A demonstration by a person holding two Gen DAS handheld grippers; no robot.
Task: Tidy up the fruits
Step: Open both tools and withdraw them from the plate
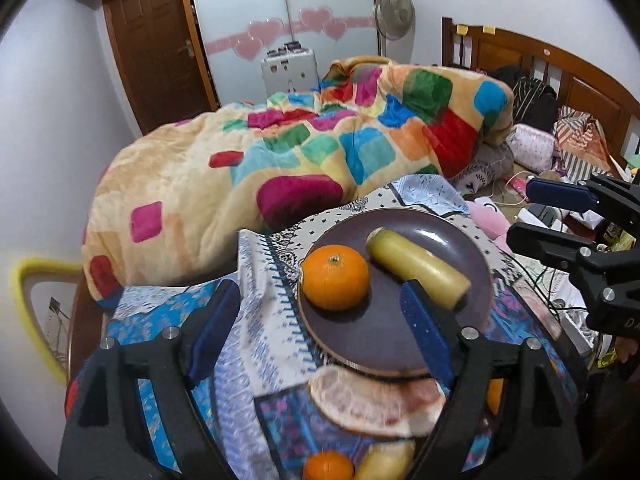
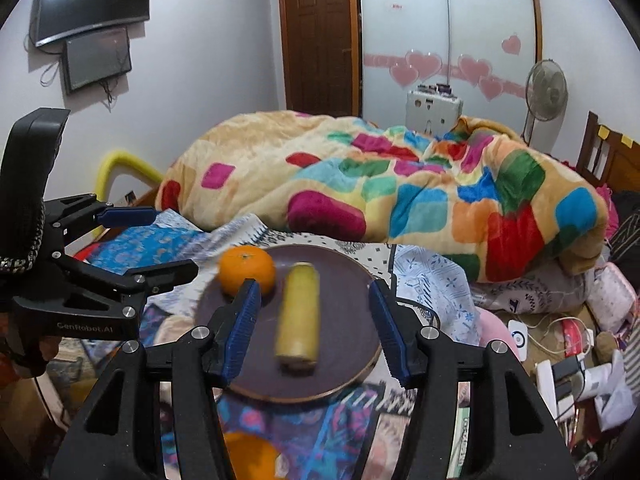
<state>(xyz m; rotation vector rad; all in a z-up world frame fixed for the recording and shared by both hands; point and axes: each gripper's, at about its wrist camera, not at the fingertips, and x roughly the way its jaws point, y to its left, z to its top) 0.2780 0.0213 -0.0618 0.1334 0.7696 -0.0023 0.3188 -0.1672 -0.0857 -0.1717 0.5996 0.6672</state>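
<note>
plate (image 1: pixel 460 236): one orange (image 1: pixel 335 277), one banana piece (image 1: pixel 418 267); left gripper (image 1: pixel 322 332), right gripper (image 2: pixel 316 324) both spread, empty.

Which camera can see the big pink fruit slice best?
The left wrist view. There the pink fruit slice lies whole on the cloth, just in front of the plate. The right wrist view hardly shows it; only a blurry pale shape sits behind its tongs.

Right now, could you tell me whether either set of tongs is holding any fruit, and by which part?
Nothing is held: the left tongs and the right tongs are both open above the plate.
</note>
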